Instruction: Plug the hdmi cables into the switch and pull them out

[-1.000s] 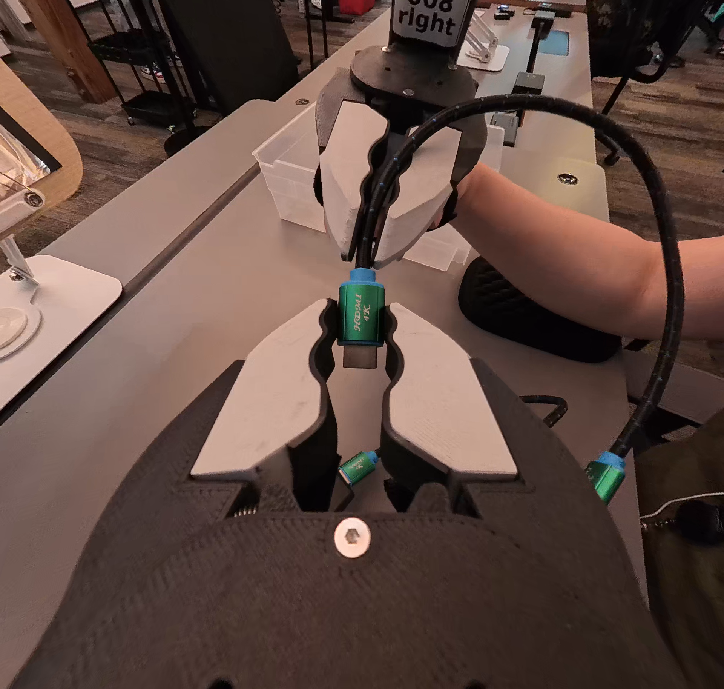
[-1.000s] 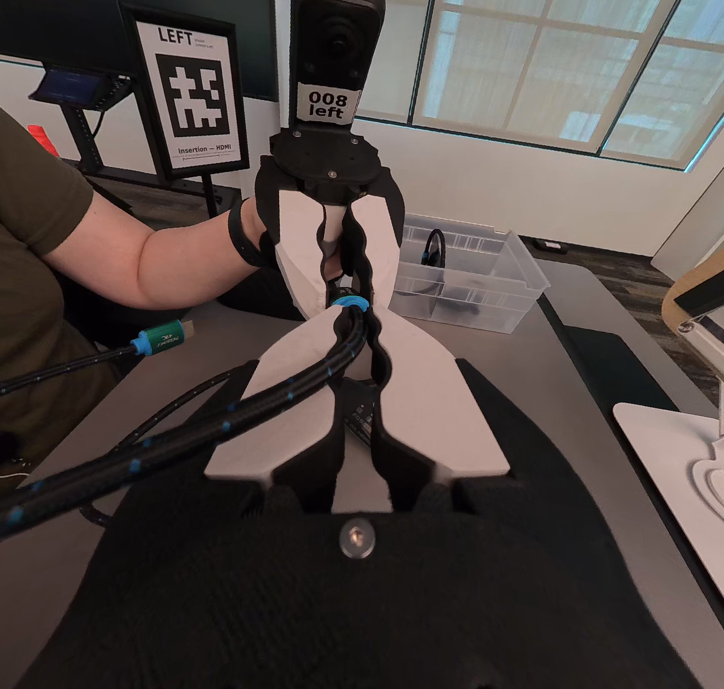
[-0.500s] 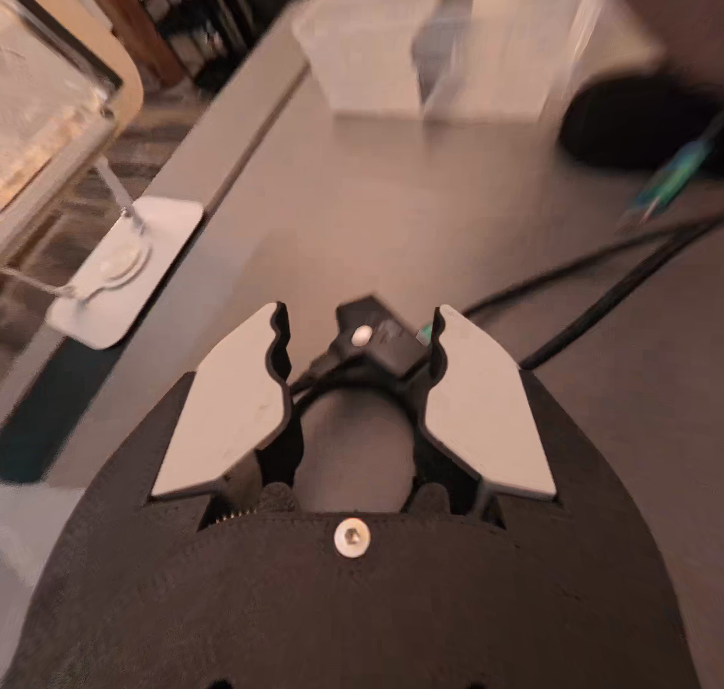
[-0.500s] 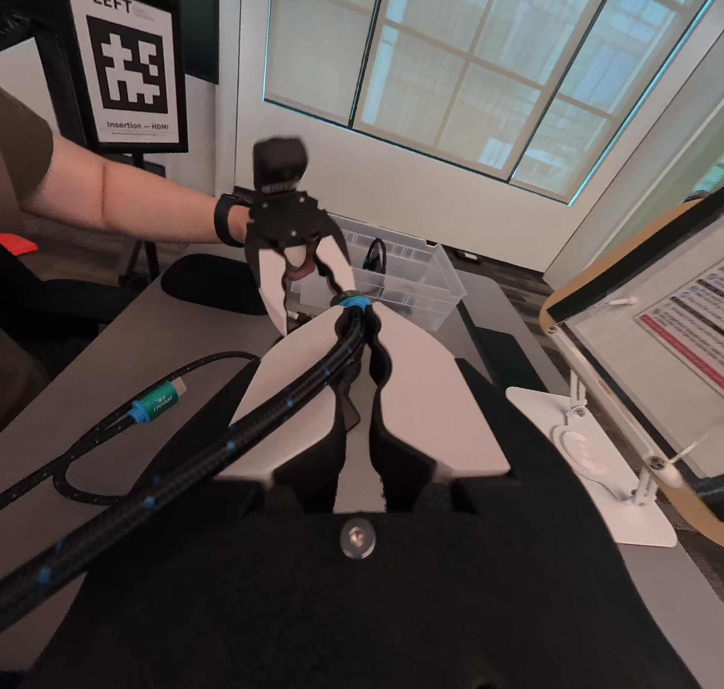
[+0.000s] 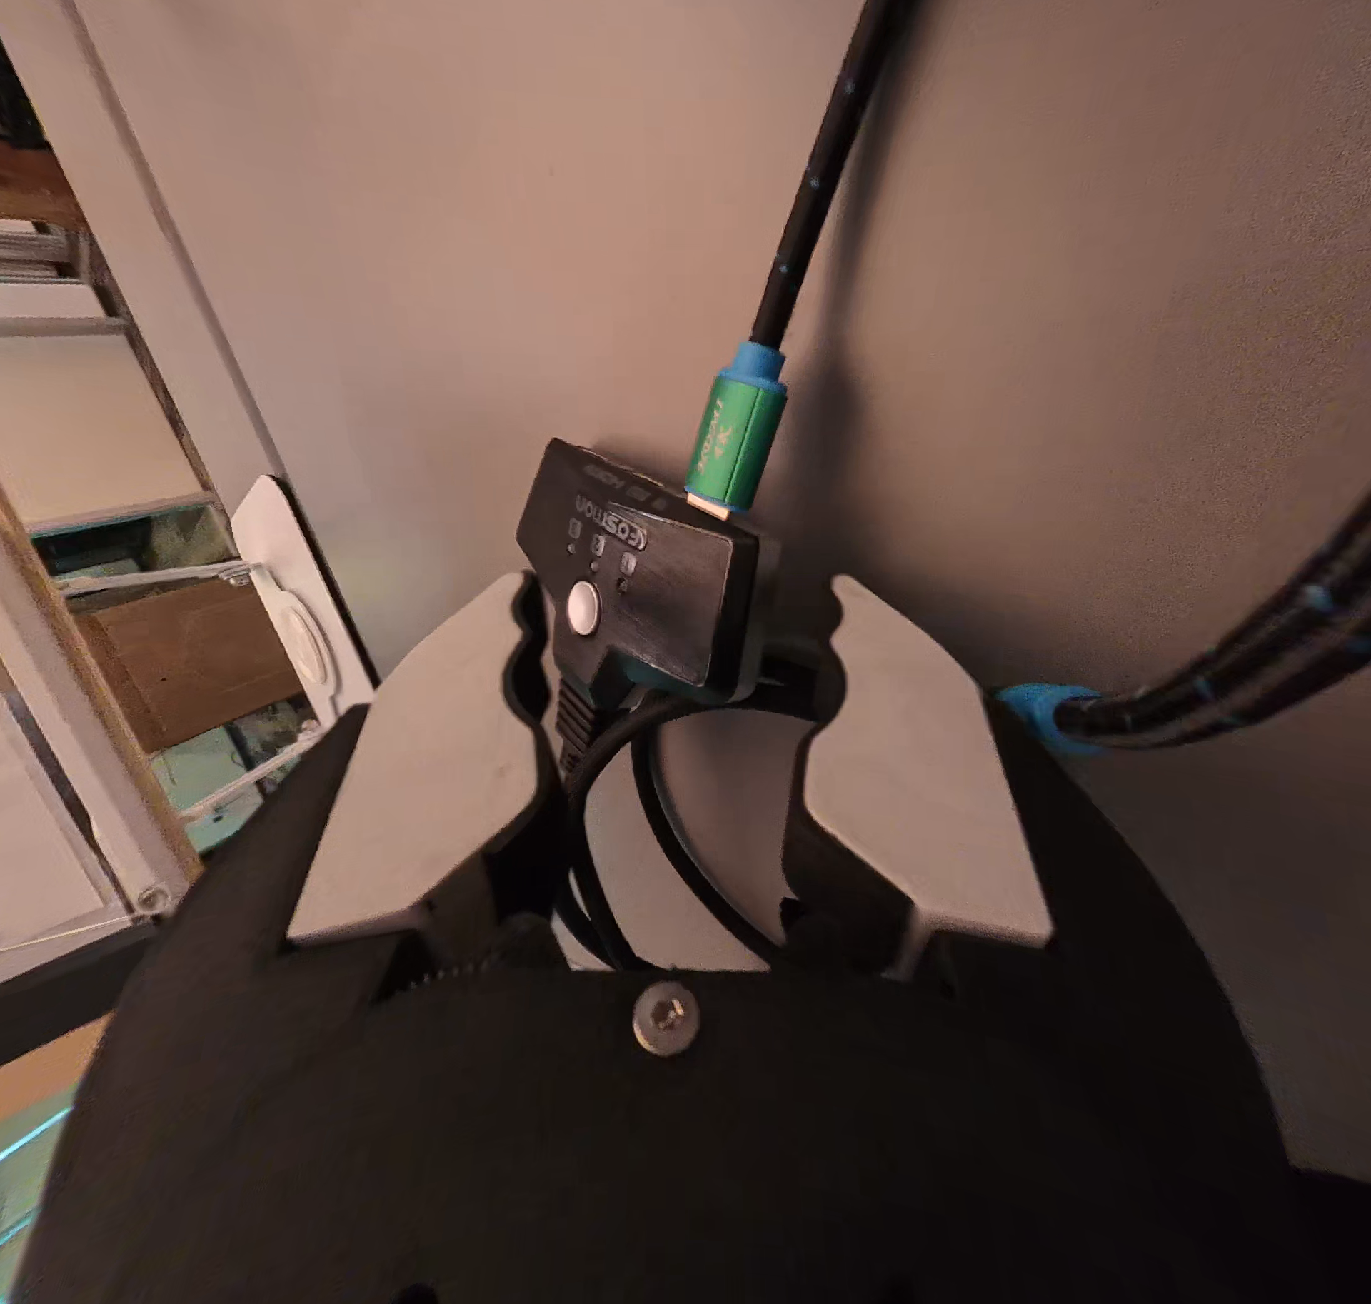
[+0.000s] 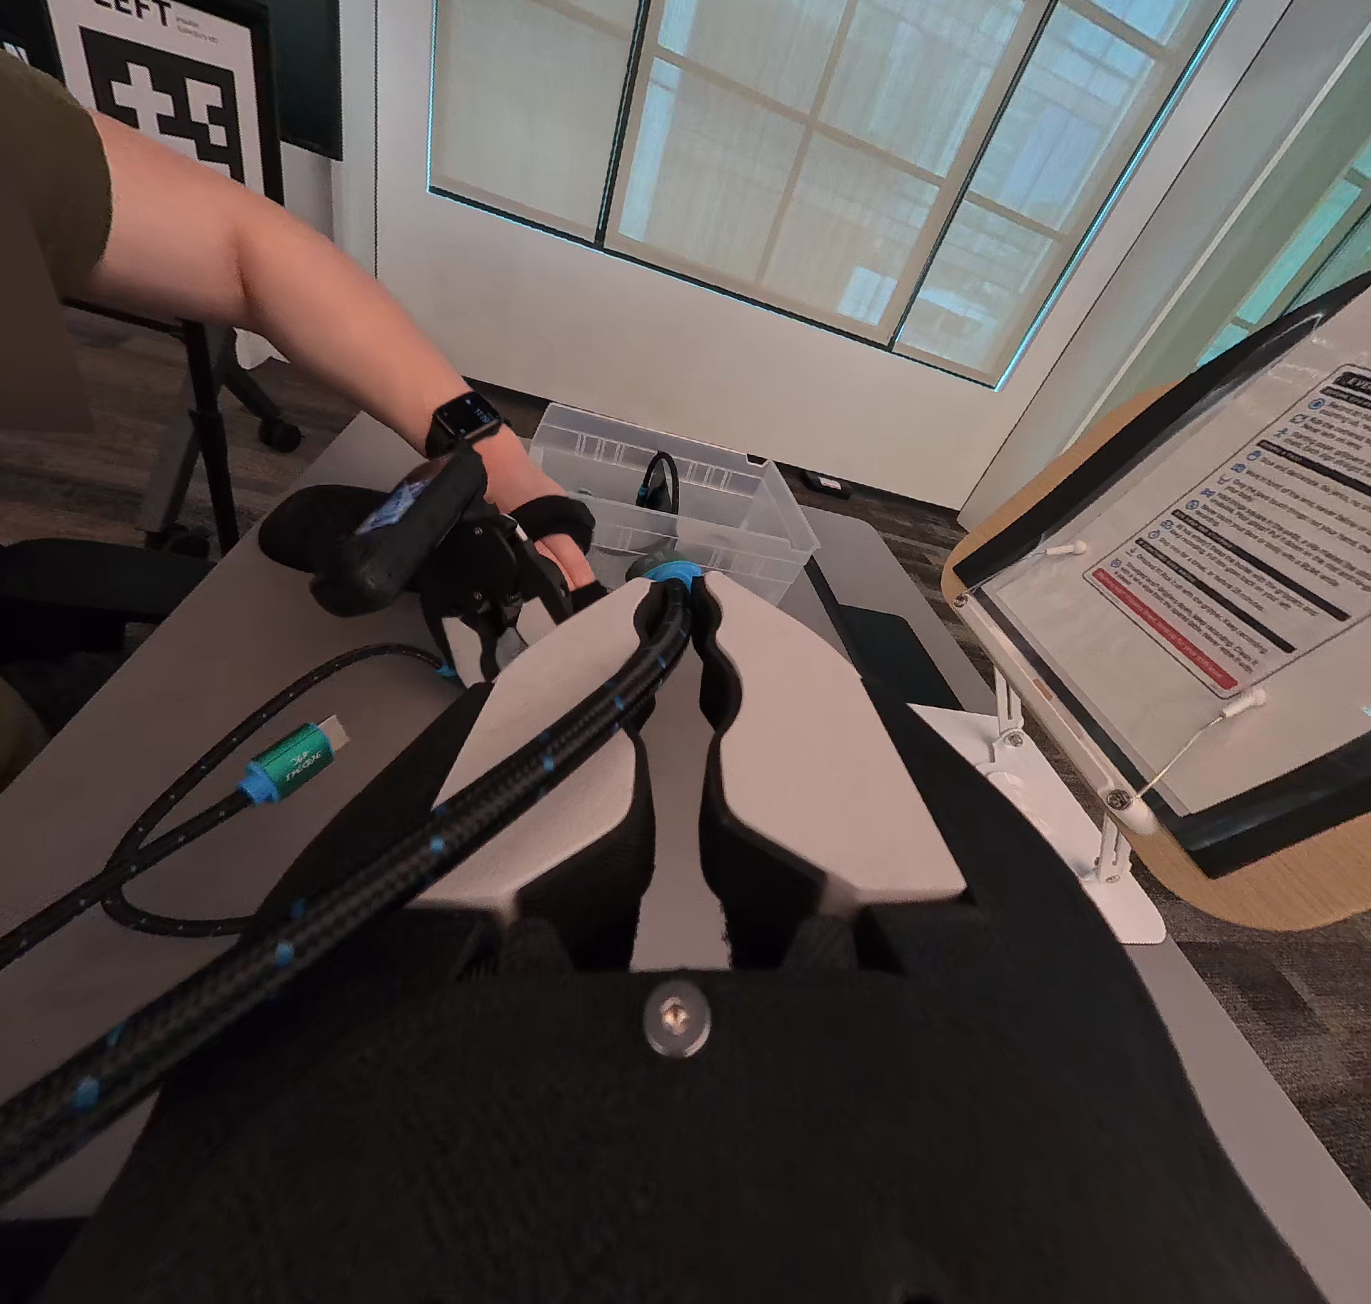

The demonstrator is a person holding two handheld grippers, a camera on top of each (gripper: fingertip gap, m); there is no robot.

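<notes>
My left gripper (image 5: 679,645) stands wide around the black HDMI switch (image 5: 638,586) on the grey table (image 5: 445,230) — one green plug (image 5: 731,445) already in its far edge, pointing away — while my right gripper (image 6: 686,589), clamped on the braided cable (image 6: 519,764), is farther back.

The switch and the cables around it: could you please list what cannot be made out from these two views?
- Left wrist view: the near end of the switch sits behind the left gripper fingers, so contact is unclear.
- Left wrist view: how deep the green plug sits in its port is hidden.
- Right wrist view: the plug of the cable held by the right gripper is hidden past the fingertips.
</notes>
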